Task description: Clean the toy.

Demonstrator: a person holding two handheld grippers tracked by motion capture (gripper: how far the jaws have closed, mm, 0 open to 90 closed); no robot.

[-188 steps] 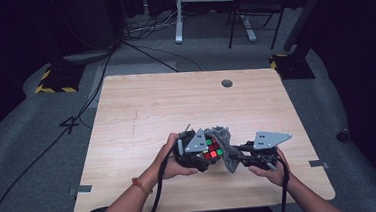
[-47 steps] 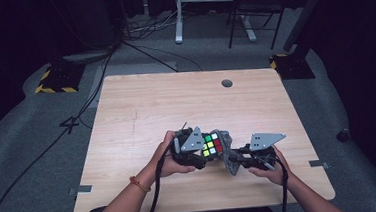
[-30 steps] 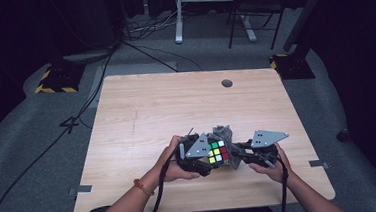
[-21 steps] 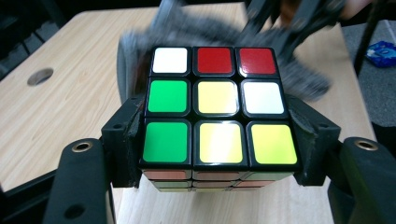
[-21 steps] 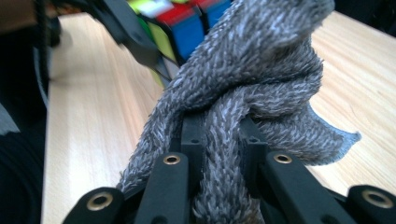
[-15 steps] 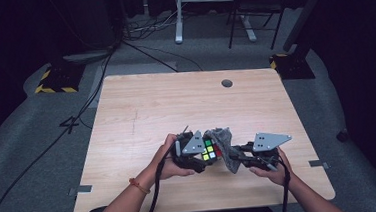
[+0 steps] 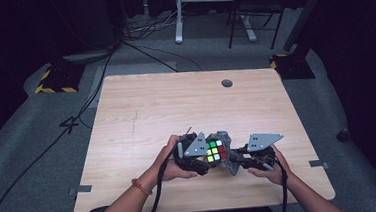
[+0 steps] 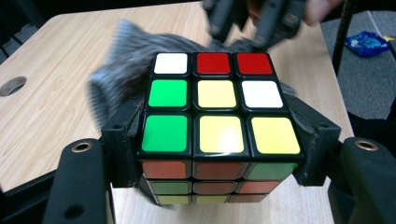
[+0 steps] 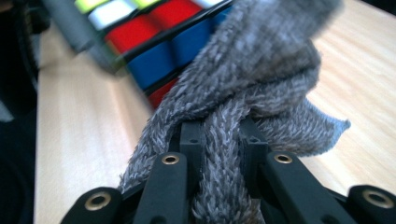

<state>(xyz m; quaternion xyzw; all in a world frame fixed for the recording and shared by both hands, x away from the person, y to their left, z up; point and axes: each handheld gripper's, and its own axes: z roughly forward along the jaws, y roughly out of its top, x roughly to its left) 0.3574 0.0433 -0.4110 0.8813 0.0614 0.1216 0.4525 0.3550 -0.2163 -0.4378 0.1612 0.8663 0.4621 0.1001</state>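
Note:
My left gripper (image 8: 219, 149) is shut on a colour-tiled puzzle cube (image 8: 217, 109), its jaws pressing the cube's two sides just above the table. In the high view the cube (image 7: 215, 151) sits between both hands near the table's front edge. My right gripper (image 9: 218, 140) is shut on a bunched grey cloth (image 9: 261, 70). The cloth (image 7: 228, 159) lies against the cube's far side; behind the cube in the left gripper view it is blurred (image 8: 126, 70). The cube's blue and red side (image 9: 163, 42) shows beside the cloth in the right gripper view.
The wooden table (image 7: 176, 107) has a round cable hole (image 7: 227, 83) at its far middle. Cables, a yellow-and-black striped base (image 7: 54, 85) and stand legs lie on the grey floor beyond. A blue packet (image 8: 369, 42) lies on the floor off the table's side.
The cube and both hands shifted slightly right a second ago, then back left. The cloth stays against the cube throughout, and both grips are unchanged.

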